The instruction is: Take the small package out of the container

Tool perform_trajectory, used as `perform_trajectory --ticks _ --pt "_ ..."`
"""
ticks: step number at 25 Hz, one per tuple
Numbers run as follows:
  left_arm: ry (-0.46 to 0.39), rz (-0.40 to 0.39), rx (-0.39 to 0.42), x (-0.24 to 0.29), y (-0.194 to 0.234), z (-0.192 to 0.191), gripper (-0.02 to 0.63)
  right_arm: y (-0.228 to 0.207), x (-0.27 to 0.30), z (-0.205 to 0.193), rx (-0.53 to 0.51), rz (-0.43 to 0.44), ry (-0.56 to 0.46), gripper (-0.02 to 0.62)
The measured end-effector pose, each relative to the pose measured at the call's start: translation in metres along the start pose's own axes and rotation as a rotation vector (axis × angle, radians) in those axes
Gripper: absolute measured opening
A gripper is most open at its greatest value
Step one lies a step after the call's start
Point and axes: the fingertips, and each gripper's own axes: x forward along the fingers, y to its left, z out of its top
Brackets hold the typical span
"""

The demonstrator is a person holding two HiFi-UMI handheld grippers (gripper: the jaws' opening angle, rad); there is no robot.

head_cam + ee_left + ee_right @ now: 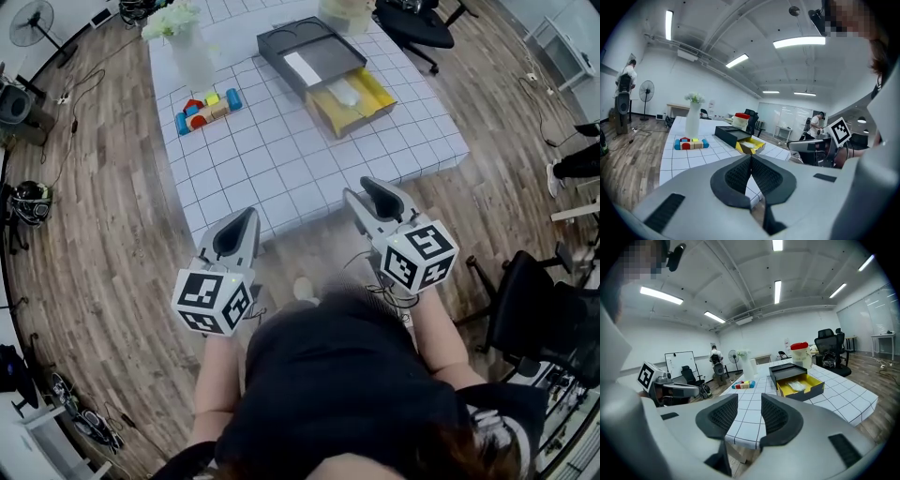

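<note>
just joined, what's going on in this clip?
A person stands short of the table with a gripper in each hand, touching nothing. The left gripper has its jaws together; the right gripper has its jaws apart and empty. The small package lies in the open yellow drawer of the dark container, not yet taken out.

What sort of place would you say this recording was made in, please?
Probably an open office or lab: an office chair, a whiteboard and a standing fan stand near a grid-patterned table.

Gridded table (281,169) bears container (328,42) (drawer open); blocks (208,110); vase (192,58).
</note>
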Motion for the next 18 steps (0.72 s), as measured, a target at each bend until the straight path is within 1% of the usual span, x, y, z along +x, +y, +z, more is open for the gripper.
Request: perform_trajectory --ticks 4,8,12,18 --pt "0.002 -0.006 -0.014 0.013 0.008 0.006 0.026 -0.011 0.012 0.009 -0.015 0.006 0.025 0.15" --pt "-0.01 0.005 -0.026 0.026 0.013 0.017 0.026 -0.03 0.029 0.021 -0.025 0.005 0.027 0.15" --pt "-0.017 0.036 -0.021 0.046 0.024 0.029 0.026 -0.047 0.06 0.03 -0.045 0.035 0.034 0.152" --pt "-0.013 0.098 -0.048 0.082 0.045 0.042 0.026 -0.078 0.1 0.053 -0.101 0.076 0.074 0.163"
